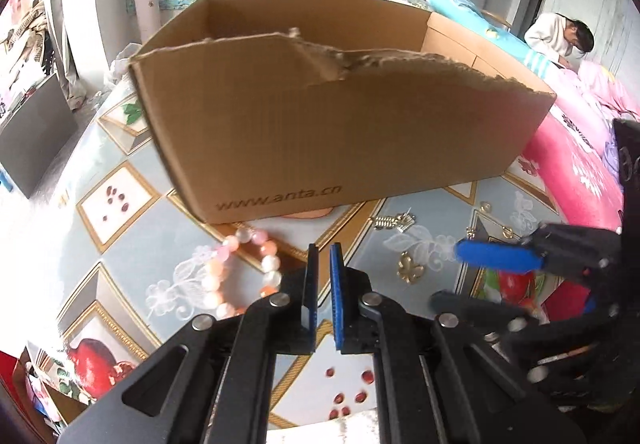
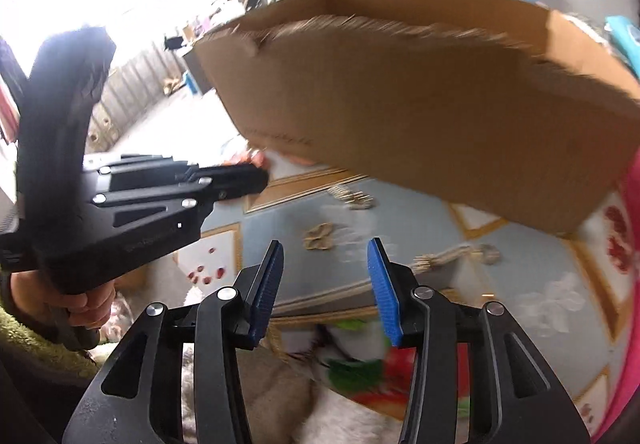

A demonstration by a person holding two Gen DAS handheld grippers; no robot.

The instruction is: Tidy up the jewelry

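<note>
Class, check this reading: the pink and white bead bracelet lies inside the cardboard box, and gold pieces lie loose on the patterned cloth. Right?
One slip. The bead bracelet is not inside the cardboard box; it lies on the patterned cloth in front of the box, as the left wrist view shows. The gold pieces do lie loose on the cloth.

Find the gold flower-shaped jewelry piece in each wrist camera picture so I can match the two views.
Left wrist: the gold flower piece lies on the tablecloth, lower right of centre, right of the left gripper.
Right wrist: it lies at centre, above the right gripper.
Shared landmark: the cardboard box behind it.
</note>
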